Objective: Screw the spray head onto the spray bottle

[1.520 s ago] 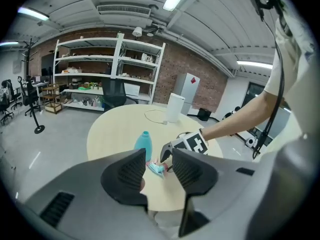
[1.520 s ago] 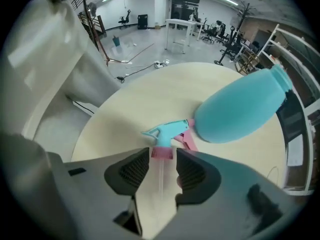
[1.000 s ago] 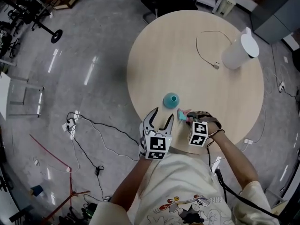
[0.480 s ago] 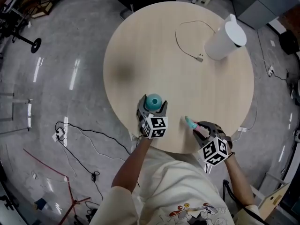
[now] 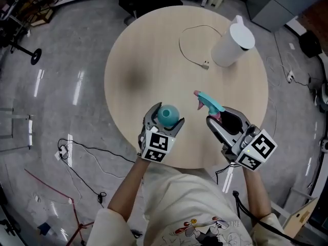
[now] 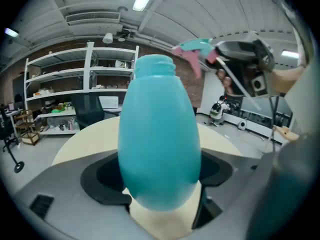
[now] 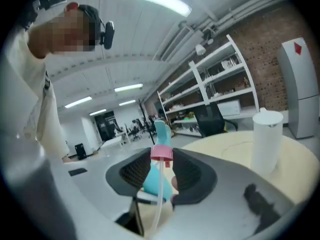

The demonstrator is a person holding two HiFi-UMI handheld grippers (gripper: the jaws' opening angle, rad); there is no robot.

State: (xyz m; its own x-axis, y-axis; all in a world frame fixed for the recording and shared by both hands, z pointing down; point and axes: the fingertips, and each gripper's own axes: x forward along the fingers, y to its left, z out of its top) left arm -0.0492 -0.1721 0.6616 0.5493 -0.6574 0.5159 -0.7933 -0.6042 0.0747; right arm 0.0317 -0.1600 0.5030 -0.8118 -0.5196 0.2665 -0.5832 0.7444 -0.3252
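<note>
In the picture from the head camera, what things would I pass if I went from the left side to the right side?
teal spray bottle → spray head → white jug. The thin cable is left out because it loops above the spray head.

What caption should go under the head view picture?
The left claw, jaws just opened, straddles the teal spray bottle on the round table; the right claw grips the spray head nearby.

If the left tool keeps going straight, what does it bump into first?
The bottle. It stands right between the left tool's jaws, which have just been opening, with nothing nearer.
</note>
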